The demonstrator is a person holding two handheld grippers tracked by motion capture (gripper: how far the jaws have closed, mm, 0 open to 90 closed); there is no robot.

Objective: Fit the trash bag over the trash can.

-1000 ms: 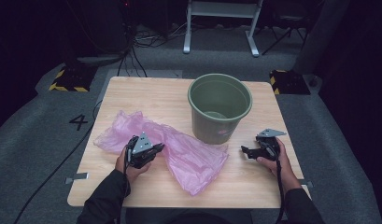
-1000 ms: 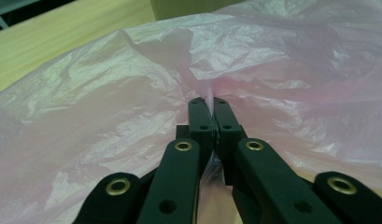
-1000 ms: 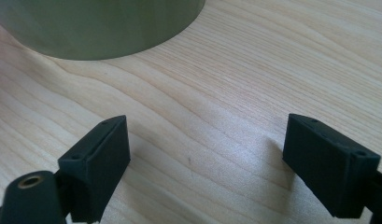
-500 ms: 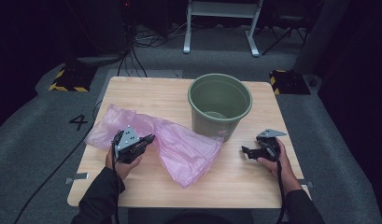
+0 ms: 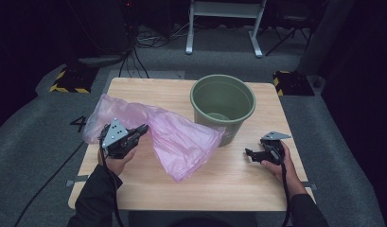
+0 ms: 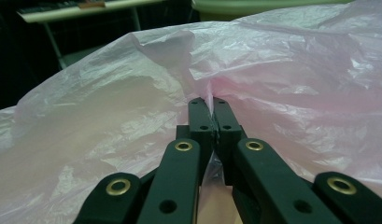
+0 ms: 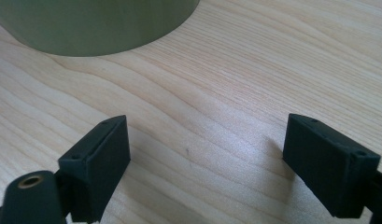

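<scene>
Left gripper [image 5: 143,128] clenched on thin pink translucent plastic bag [image 5: 181,142]; right gripper [image 5: 248,153] released over bare wood.

Bag spread across centre-left of high view, long axis running from upper left toward lower centre, right edge touching round olive-green plastic bucket [image 5: 223,106] at upper centre. Pinch point at bag's left-centre fold; bucket up and right of it. Right gripper at lower right, well apart from bag, nearer to bucket. Left gripper view: film [image 6: 282,70] bunched between shut jaws, bucket rim [image 6: 254,5] at top edge. Right gripper view: jaws wide apart above light wooden table [image 7: 235,107], bucket wall [image 7: 100,23] at upper left.
</scene>
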